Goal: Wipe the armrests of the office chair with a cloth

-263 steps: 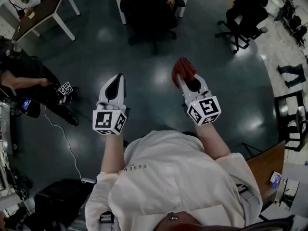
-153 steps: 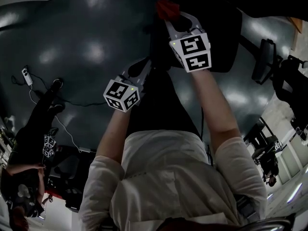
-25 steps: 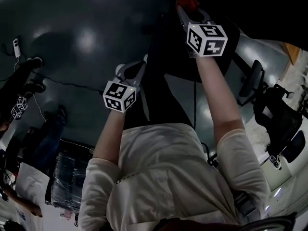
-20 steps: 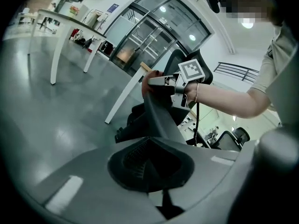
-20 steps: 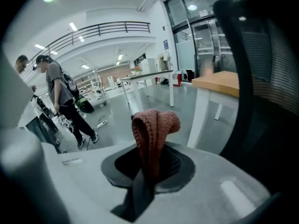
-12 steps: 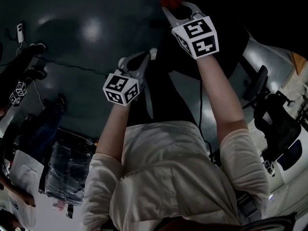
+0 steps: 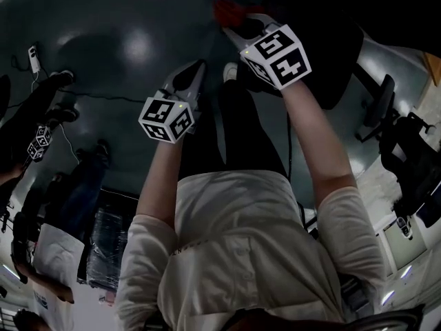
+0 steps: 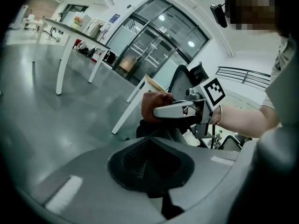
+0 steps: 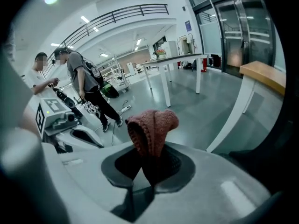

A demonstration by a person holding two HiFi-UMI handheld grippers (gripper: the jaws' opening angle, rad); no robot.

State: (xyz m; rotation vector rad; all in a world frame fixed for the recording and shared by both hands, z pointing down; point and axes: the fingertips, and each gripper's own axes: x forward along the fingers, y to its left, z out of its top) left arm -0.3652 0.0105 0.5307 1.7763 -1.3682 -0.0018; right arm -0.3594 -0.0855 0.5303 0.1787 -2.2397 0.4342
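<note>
Now | right hand-held gripper outstretched, clamped on cloth | left hand-held gripper nearer body, jaws together

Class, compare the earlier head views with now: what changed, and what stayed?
The right gripper reached forward, past the left gripper, then in the last second swung left with the red cloth. Nothing was taken or released: the right gripper stays shut on the red cloth, and the left gripper stays shut and empty.

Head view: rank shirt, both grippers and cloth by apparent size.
Largest: the shirt.
Next: the right gripper and left gripper, near alike; the right is maybe only nearer the camera.
Smallest: the cloth, partly hidden.
</note>
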